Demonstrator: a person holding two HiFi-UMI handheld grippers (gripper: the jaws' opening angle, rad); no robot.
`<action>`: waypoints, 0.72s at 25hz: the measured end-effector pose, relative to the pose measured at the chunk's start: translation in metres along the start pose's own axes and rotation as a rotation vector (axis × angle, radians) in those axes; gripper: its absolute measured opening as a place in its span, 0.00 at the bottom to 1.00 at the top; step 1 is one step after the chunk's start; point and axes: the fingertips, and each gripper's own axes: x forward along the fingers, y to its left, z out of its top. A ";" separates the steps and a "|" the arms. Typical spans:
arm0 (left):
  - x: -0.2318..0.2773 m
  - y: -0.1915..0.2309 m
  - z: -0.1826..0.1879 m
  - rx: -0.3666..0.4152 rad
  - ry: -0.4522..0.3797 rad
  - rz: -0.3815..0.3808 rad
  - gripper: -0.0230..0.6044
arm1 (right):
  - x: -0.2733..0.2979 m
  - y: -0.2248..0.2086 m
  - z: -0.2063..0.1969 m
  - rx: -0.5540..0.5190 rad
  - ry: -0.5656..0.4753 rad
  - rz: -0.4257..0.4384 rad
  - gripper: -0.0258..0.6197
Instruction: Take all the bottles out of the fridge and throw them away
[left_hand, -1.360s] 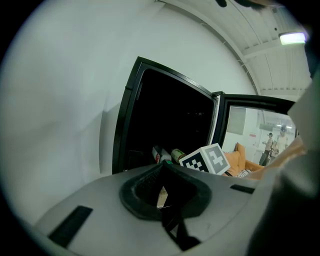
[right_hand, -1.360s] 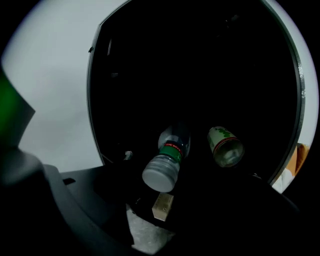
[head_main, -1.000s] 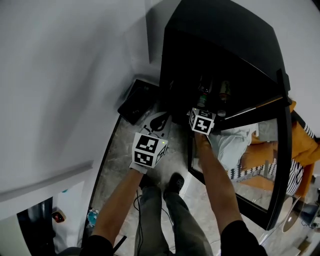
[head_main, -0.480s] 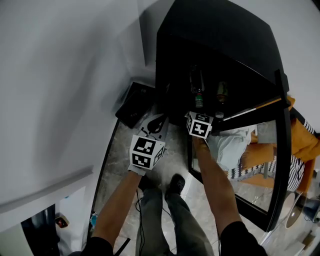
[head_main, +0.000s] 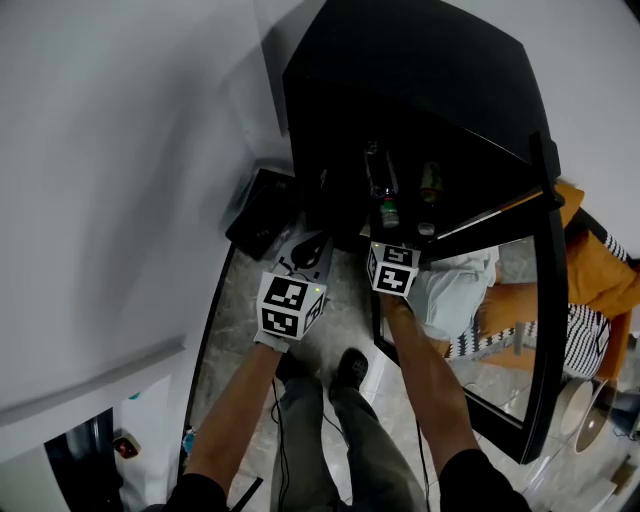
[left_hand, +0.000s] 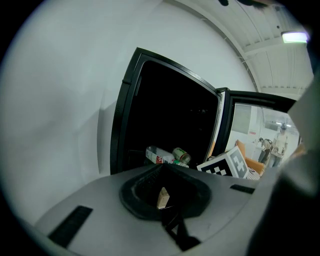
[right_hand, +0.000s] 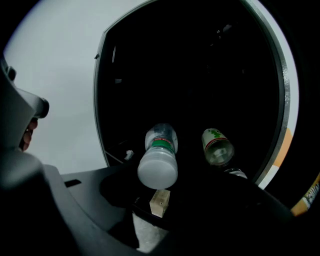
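Observation:
The black fridge (head_main: 420, 70) stands with its glass door (head_main: 545, 300) swung open to the right. My right gripper (head_main: 388, 232) is at the fridge's mouth. Its jaws have just been closing, and they are now shut on a clear bottle with a green label (head_main: 383, 192). In the right gripper view this bottle (right_hand: 159, 155) points its base at the camera, clear of the shelf. A second bottle with a green print (right_hand: 216, 146) lies to its right inside (head_main: 430, 182). My left gripper (head_main: 308, 250) hangs left of the fridge with nothing in it; its jaws do not show clearly.
A flat black box (head_main: 262, 205) lies on the floor against the wall, left of the fridge. A person in orange (head_main: 600, 280) shows in the door glass. My shoes (head_main: 345, 365) stand on the grey stone floor. A white wall fills the left.
My right gripper has drawn back a little from the fridge and risen slightly, with the clear bottle coming along. The left gripper has stayed where it was.

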 end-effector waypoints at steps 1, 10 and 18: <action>-0.001 -0.002 0.002 0.003 0.000 0.001 0.04 | -0.004 0.000 0.002 -0.002 -0.005 0.002 0.35; -0.014 -0.019 0.031 0.030 -0.016 0.018 0.04 | -0.038 -0.006 0.050 -0.021 -0.093 0.015 0.34; -0.036 -0.028 0.070 0.049 -0.049 0.047 0.04 | -0.061 0.002 0.103 -0.093 -0.152 0.048 0.34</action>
